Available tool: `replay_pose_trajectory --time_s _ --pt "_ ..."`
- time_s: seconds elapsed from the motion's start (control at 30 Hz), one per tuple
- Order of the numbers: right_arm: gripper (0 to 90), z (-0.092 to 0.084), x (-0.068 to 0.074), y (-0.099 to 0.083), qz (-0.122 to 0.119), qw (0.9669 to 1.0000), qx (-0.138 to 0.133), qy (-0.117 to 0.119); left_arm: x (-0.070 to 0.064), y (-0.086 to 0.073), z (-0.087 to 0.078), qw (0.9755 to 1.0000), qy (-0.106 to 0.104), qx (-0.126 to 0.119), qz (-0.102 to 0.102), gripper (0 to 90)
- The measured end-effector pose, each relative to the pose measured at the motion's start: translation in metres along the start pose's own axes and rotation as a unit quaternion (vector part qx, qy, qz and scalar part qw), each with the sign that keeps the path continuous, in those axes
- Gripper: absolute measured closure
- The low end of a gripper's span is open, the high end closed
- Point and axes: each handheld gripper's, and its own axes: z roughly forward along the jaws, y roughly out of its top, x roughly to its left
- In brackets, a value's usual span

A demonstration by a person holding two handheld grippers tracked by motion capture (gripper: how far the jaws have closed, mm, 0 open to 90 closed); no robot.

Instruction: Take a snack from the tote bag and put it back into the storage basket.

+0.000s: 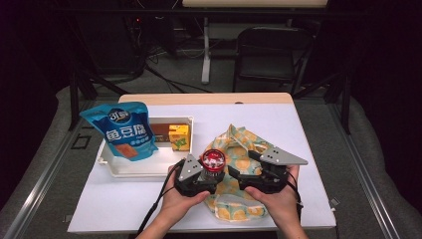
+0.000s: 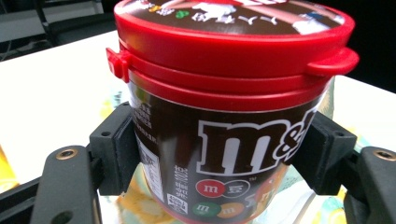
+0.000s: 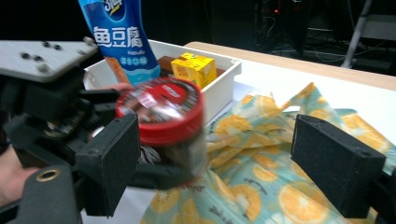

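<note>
We had the left gripper (image 1: 203, 173) clamped on the candy jar (image 1: 213, 162) above the fruit-print cloth (image 1: 238, 149), the right gripper (image 3: 219, 172) gaping empty, so next we likely needed the white tray (image 1: 149, 169)

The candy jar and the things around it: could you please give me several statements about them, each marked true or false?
1. The left gripper is shut on the candy jar. True.
2. The candy jar has a blue lid. False: its lid is red.
3. The right gripper has its jaws apart with no pad on the jar. True: the jar sits beside its left pad, held by the other gripper.
4. The white tray holds the blue snack bag and the yellow drink carton. True.
5. The orange-print cloth lies inside the tray. False: it lies on the table, beside the tray, under the grippers.
</note>
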Motion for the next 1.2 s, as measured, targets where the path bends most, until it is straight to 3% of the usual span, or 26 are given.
replay_pose_trajectory --time_s 0.3,0.47,0.67,0.77,0.87,1.07,1.2 --pt "15.0 -0.006 -0.018 -0.017 0.008 0.9996 0.006 -0.026 0.022 -0.001 -0.027 0.9996 0.021 -0.017 -0.006 26.1" --pt "14.9 -0.01 -0.024 -0.025 -0.001 0.9993 0.005 -0.037 0.034 -0.005 -0.039 0.9991 0.028 -0.028 -0.014 26.1" --pt "14.9 -0.018 -0.031 -0.037 -0.001 0.9991 0.009 -0.041 0.047 -0.016 -0.051 0.9987 0.042 -0.027 -0.013 26.1" --pt "14.9 -0.022 -0.034 -0.044 -0.002 0.9988 0.012 -0.047 0.056 -0.02 -0.055 0.9984 0.044 -0.025 -0.023 26.1" --pt "15.0 -0.025 -0.038 -0.053 0.003 0.9983 0.015 -0.056 0.062 -0.024 -0.057 0.998 0.057 -0.024 -0.014 26.1" --pt "15.5 -0.024 -0.047 -0.066 0.012 0.9973 0.02 -0.069 0.082 -0.032 -0.061 0.9963 0.061 -0.027 -0.054 26.1" --pt "15.6 -0.021 -0.046 -0.068 0.012 0.9976 0.025 -0.063 0.088 -0.039 -0.058 0.9958 0.069 -0.031 -0.052 26.2"
